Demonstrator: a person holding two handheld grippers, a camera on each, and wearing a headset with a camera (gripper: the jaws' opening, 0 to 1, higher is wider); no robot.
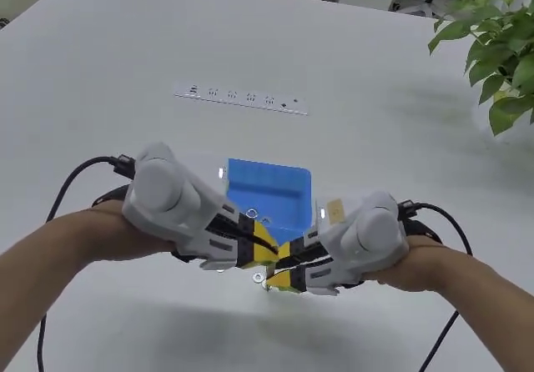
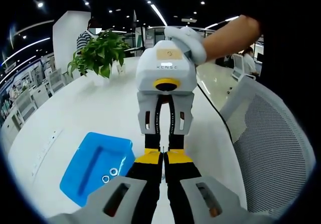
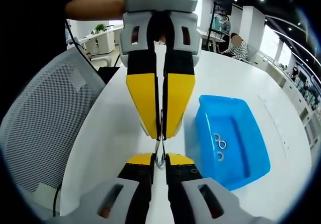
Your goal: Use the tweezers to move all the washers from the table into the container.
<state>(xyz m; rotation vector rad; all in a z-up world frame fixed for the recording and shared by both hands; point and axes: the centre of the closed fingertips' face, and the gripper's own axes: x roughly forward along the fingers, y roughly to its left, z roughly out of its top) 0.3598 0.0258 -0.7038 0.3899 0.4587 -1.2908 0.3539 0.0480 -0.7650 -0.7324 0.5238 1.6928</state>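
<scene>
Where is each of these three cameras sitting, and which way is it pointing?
Head view: on the headset, looking down at the left gripper and right gripper; both forearms show.
Left gripper view: on the left gripper, facing the right gripper; own jaws below.
Right gripper view: mirrored, facing the left gripper and tweezers.
All share the blue container.

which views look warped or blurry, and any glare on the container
Head view: even light, soft shadows on the table, small glints at the container rim, plant slightly soft. Left gripper view: fisheye bends the chair, ceiling lights flare. Right gripper view: same bending, tweezers and washers sharp.
</scene>
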